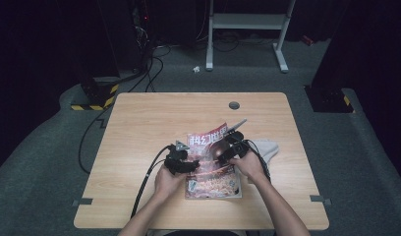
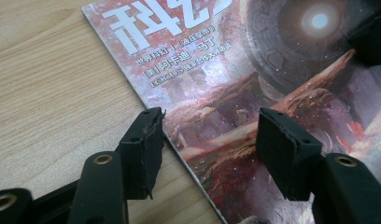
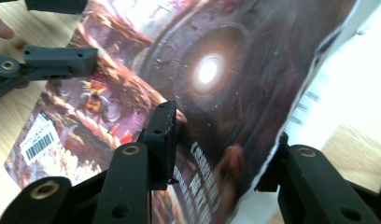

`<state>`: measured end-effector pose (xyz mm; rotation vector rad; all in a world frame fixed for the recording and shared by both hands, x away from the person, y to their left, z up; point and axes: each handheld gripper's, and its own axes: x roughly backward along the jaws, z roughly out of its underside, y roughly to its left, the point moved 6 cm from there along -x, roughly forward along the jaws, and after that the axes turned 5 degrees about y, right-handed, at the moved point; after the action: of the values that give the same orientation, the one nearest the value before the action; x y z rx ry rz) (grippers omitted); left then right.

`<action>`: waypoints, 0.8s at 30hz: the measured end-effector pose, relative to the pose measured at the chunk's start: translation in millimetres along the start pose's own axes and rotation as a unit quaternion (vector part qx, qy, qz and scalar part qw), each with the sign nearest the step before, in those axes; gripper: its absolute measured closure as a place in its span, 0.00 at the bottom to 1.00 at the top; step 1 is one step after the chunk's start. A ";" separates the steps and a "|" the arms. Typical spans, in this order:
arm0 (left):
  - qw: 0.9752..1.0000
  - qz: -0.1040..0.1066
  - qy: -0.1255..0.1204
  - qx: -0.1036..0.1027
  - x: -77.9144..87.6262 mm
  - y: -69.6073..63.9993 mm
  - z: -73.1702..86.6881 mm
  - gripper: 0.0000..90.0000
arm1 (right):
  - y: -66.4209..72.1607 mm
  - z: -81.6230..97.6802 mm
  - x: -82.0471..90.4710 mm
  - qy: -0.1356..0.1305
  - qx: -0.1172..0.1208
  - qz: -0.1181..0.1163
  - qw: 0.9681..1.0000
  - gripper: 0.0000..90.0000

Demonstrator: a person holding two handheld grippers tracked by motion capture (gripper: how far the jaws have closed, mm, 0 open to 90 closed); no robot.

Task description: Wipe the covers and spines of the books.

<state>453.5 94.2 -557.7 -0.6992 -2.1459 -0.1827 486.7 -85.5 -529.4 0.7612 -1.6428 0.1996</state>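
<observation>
1. High view: A magazine (image 1: 212, 167) lay on the wooden table (image 1: 139, 128), nearer the front edge than the back and a little right of the middle. Its cover curled up at the far right corner. A grey cloth (image 1: 268, 147) lay just beside it on the right, and a pen-like stick (image 1: 238, 124) lay off its far corner. A round grey grommet (image 1: 234, 105) sat near the back edge.
2. Same view: The left gripper (image 1: 188, 164) sat at the magazine's left edge, held in the person's left hand (image 1: 167, 181). The right gripper (image 1: 222, 153) was over the right half of the cover, held in the right hand (image 1: 250, 164).
3. Left gripper view: The jaws stood wide apart and gripped nothing. The left jaw stood at the magazine's (image 2: 235, 93) left edge, over bare wood, and the right jaw was over the cover. Whether either pad touched the paper I could not tell.
4. Right gripper view: The jaws straddled the lifted cover's right edge (image 3: 272, 154). One jaw was over the printed face, the other behind the edge, over the white page (image 3: 347, 84) beneath. They stood at a middling gap, and I could not tell whether the pads pressed the cover.
5. Same view: A barcode sticker (image 3: 38, 141) showed at the cover's near left corner, and the left gripper (image 3: 58, 63) stood by the far edge.
</observation>
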 end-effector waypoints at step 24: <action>0.999 0.045 0.024 0.017 6.2 6.1 2.2 0.33 | 3.6 0.9 11.9 -0.032 0.027 -0.034 0.999 0.95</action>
<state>452.3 102.7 -555.0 -0.7621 -2.0629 -0.1137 483.5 -87.5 -517.5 0.8707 -1.6741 0.1723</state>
